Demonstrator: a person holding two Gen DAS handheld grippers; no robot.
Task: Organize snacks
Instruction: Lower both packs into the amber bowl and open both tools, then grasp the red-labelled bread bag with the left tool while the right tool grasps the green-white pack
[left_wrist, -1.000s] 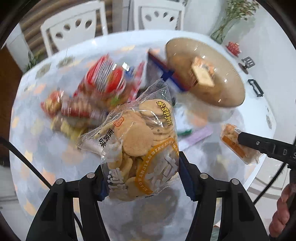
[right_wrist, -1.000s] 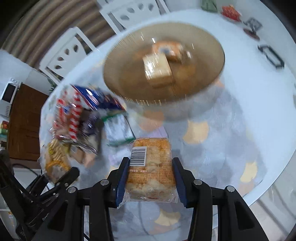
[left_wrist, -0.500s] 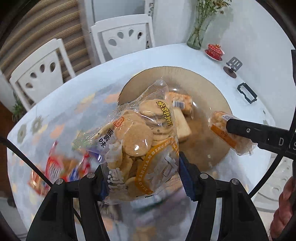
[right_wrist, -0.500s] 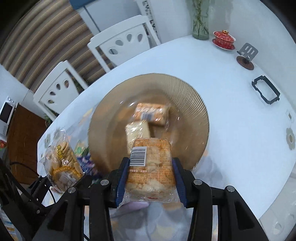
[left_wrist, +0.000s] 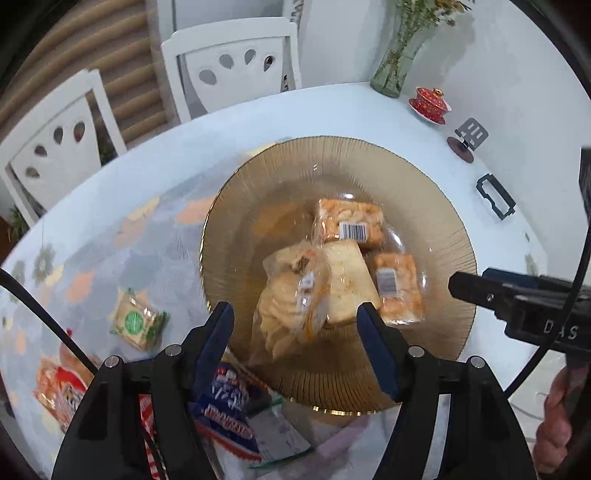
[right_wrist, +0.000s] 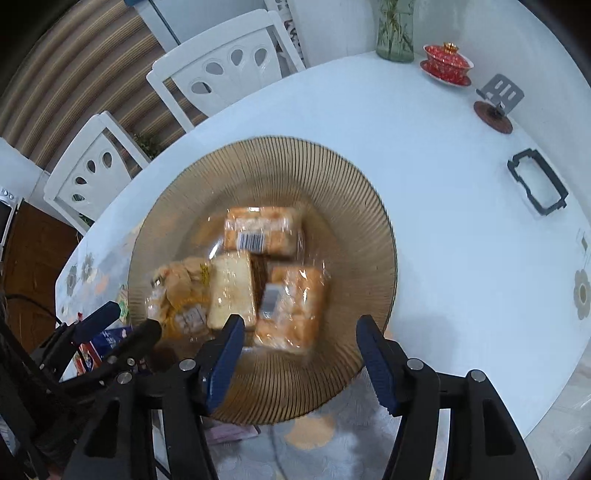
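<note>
Both packets are being let go into the ribbed amber plate. The jaws of the left gripper have just been opening, and the bag of round crackers lies loose between them, no longer pinched, slumped on the plate's near-left part against a pale bread slice packet. The jaws of the right gripper have likewise just been opening, and the orange-wrapped cake rests just ahead of them near the plate's middle. For a clean release, both tools are best lifted straight up before any sideways move, so that no wrapper is dragged over the rim. More snacks, among them a green-labelled packet, are left on the table beyond the plate's left edge.
</note>
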